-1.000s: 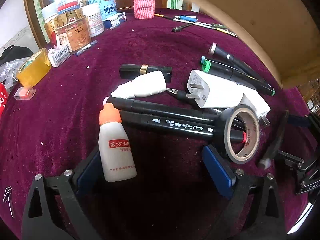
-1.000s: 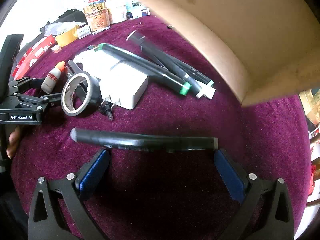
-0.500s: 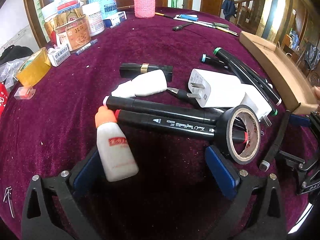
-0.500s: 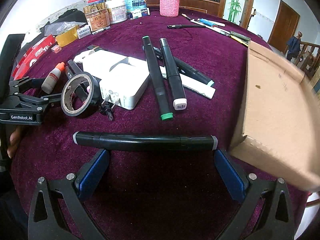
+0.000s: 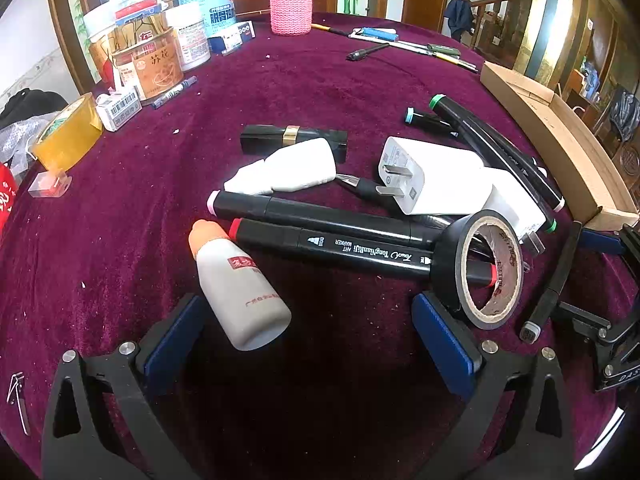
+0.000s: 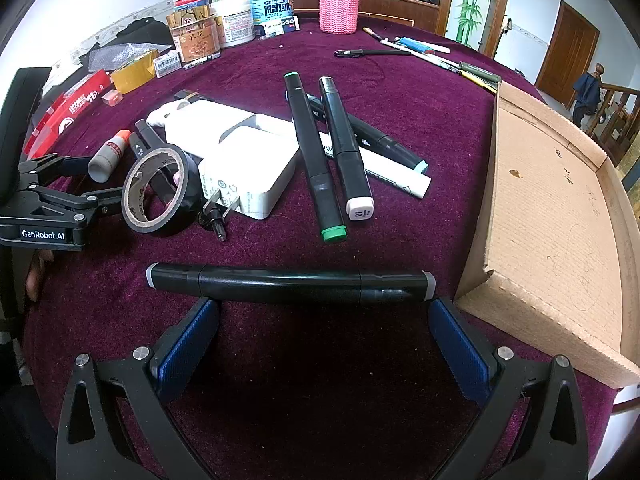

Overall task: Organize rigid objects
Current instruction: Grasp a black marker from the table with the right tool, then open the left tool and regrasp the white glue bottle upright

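Note:
My left gripper (image 5: 308,340) is open. A white bottle with an orange cap (image 5: 240,284) lies tipped between its fingers, nearer the left pad (image 5: 172,344). Just ahead lie two black art markers (image 5: 332,236), a black tape roll (image 5: 480,268) standing on edge, and white chargers (image 5: 436,180). My right gripper (image 6: 324,344) is open too. A black marker with grey ends (image 6: 288,284) lies crosswise right at its fingertips. Further markers (image 6: 316,160) lean on the chargers (image 6: 248,168). An open cardboard box (image 6: 560,216) sits on the table to the right.
Jars and tins (image 5: 152,60), a pink knitted cup (image 5: 292,4), yellow tape (image 5: 66,140) and loose pens (image 5: 404,42) line the far side of the purple tablecloth (image 5: 120,220). A black lipstick case (image 5: 292,136) and a white squeeze tube (image 5: 288,170) lie mid-table.
The cardboard box, held up close a second ago, now rests on the table at the right. The white bottle has toppled from upright onto its side. Both grippers have barely moved.

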`<state>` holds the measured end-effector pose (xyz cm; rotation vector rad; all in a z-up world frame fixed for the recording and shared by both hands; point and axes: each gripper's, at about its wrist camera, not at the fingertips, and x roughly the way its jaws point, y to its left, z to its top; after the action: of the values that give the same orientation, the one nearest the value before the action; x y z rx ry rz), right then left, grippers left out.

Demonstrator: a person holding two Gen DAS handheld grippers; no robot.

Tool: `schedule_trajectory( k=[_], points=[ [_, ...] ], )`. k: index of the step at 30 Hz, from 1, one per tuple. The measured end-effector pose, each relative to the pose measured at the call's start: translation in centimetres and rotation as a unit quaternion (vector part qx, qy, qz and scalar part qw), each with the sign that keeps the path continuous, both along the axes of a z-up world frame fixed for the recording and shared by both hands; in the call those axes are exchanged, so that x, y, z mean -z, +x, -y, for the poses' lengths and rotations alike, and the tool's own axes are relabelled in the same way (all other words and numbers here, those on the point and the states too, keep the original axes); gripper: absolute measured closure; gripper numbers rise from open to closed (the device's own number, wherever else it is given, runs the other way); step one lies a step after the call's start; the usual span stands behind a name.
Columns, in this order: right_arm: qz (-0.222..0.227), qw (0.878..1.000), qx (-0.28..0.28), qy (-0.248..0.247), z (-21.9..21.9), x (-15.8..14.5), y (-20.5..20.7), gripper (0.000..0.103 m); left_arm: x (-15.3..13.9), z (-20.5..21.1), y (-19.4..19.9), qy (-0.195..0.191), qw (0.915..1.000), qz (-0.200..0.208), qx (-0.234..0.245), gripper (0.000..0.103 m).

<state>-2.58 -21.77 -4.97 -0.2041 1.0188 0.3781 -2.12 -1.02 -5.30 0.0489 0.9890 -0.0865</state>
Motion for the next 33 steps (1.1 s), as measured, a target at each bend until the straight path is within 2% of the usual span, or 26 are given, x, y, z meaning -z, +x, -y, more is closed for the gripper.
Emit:
schedule_trajectory(
  k=[4, 6, 9, 11, 13, 14, 16, 17, 20, 21, 23, 24, 26, 28, 33],
  points=[
    [-0.001, 1.000, 0.010, 0.002, -0.1, 0.1, 0.0, 0.001, 0.0, -0.1, 0.0, 0.000, 1.0000, 0.000, 0.007, 0.000],
    [-0.004, 1.000, -0.003, 0.004, 0.0, 0.0, 0.0, 0.002, -0.2, -0.7, -0.2, -0.014, 0.9995, 0.002, 0.028, 0.000],
    [-0.014, 1.000, -0.001, 0.028, 1.1, -0.6, -0.4, 0.002, -1.6, -2.3, -1.2, -0.039, 0.9983, 0.036, 0.025, 0.000],
    [-0.018, 0.998, -0.010, 0.053, 1.9, -1.4, -1.4, 0.002, -2.5, -2.9, -1.9, -0.047, 0.9964, 0.056, 0.042, 0.000],
    [-0.004, 0.998, -0.018, 0.060, 2.3, -2.0, -2.6, 0.004, -3.3, -3.5, -2.4, -0.059, 0.9940, 0.071, 0.059, 0.000],
    [0.002, 0.997, -0.026, 0.066, 2.5, -2.2, -3.3, 0.004, -3.7, -4.0, -2.5, -0.072, 0.9925, 0.071, 0.070, 0.000],
    [0.008, 0.996, -0.030, 0.081, 3.0, -2.4, -4.4, 0.009, -3.8, -4.1, -2.1, -0.070, 0.9934, 0.047, 0.078, 0.000],
    [0.009, 0.995, -0.032, 0.092, 3.2, -2.5, -4.9, 0.015, -3.6, -4.6, -1.6, -0.071, 0.9949, 0.026, 0.067, 0.000],
    [0.016, 0.993, -0.026, 0.113, 3.7, -2.9, -5.7, 0.017, -2.7, -5.9, -0.3, -0.095, 0.9953, -0.010, 0.013, 0.002],
    [0.019, 0.992, -0.022, 0.121, 3.9, -3.1, -5.8, 0.017, -2.4, -6.5, 0.1, -0.121, 0.9924, -0.020, -0.001, 0.006],
    [0.024, 0.990, -0.015, 0.137, 4.4, -3.4, -5.9, 0.030, -2.2, -7.0, 0.4, -0.143, 0.9892, -0.024, -0.019, 0.009],
    [0.021, 0.989, -0.011, 0.144, 4.5, -3.4, -5.7, 0.033, -2.0, -7.0, 0.6, -0.142, 0.9892, -0.025, -0.027, 0.011],
    [0.008, 0.987, 0.006, 0.161, 5.1, -3.4, -5.1, 0.052, -1.6, -6.7, 1.0, -0.131, 0.9903, -0.028, -0.037, 0.033],
    [-0.001, 0.984, 0.007, 0.176, 5.4, -3.6, -4.5, 0.056, -1.4, -6.1, 1.0, -0.102, 0.9935, -0.022, -0.044, 0.051],
    [-0.006, 0.990, -0.034, 0.139, 4.6, -4.0, -2.4, 0.056, -1.3, -5.7, 0.8, -0.071, 0.9969, -0.010, -0.033, 0.059]
  ],
)
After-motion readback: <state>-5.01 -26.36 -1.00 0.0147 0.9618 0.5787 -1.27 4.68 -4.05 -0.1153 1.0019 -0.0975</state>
